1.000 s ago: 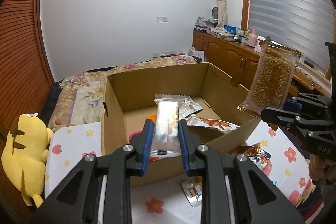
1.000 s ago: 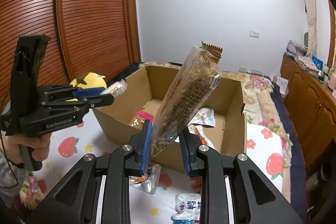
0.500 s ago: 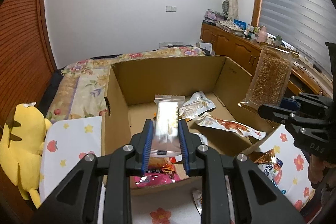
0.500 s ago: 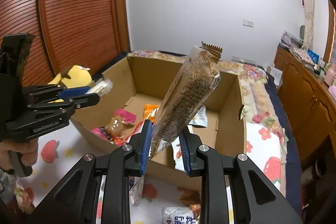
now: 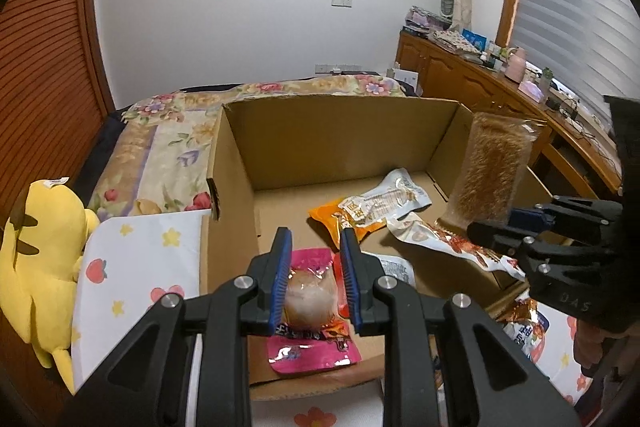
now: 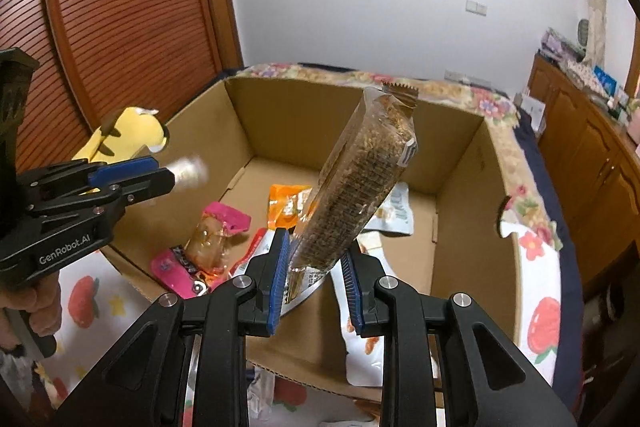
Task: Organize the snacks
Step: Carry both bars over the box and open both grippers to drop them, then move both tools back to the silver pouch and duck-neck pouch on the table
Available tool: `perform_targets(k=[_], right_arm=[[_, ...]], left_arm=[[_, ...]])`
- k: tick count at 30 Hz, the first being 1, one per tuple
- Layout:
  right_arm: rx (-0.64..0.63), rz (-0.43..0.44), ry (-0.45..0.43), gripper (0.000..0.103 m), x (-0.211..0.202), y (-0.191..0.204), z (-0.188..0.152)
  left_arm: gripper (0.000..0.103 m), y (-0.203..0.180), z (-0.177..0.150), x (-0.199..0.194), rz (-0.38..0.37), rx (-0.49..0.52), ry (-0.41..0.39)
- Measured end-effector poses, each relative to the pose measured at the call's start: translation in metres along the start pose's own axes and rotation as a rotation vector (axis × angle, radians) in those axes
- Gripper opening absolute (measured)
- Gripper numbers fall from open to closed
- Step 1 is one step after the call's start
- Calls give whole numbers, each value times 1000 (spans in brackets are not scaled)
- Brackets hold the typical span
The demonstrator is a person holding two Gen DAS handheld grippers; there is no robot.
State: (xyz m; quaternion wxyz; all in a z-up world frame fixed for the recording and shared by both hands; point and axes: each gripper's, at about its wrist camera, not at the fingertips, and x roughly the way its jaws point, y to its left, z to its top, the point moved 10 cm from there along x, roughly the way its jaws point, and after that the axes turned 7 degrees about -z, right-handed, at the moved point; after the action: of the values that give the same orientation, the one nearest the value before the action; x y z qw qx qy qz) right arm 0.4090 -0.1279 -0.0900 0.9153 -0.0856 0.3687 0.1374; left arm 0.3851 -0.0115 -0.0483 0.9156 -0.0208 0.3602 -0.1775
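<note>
Cardboard box [image 5: 340,139] below: left hand-held gripper [image 5: 313,239] grips a pale packet [image 6: 188,169], right hand-held gripper [image 6: 314,247] grips grain bar [image 6: 360,187].

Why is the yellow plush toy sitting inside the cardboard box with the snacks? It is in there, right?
Not quite. The yellow plush toy is outside the cardboard box, beside its left wall. Only the snacks lie inside the box. The left wrist view shows this most clearly.

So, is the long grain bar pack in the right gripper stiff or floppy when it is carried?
Probably stiff: the grain bar pack stands slanted above the right gripper, held only at its lower end, without sagging. Its glossy wrapper may be slippery.
</note>
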Motion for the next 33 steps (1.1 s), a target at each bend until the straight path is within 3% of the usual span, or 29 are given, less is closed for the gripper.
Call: perform_targets(k=[9,11,16,21,23,25,27,33], right_arm=[[15,10,34,22,4,-7,-9],[11,16,30,15,3,-5,-8],[4,25,10,13,-4,1,-9],[-23,52,-57,13,-36,9,-12],[-48,55,-91,13,-54,10,-15],[-63,59,-113,13,-67,12,-19],[-64,72,-130,13,-80,10,-29],[-40,66,-152,13,-100,-3,-61]], left_arm=[[23,-2,-5,1,-3,4,13],[24,-3,-5,-1,-7,3,8],[49,-6,-4,-12,-3,19,-29],[53,-15,-8,-25,-9,41,-43],[60,-18,-10,-33,-7,53,-58],[81,-21,-10,-42,-4,63,-88],[89,-24,-9,-52,-8,77,-128],[90,-37,-12,-71,-29,103,-172]])
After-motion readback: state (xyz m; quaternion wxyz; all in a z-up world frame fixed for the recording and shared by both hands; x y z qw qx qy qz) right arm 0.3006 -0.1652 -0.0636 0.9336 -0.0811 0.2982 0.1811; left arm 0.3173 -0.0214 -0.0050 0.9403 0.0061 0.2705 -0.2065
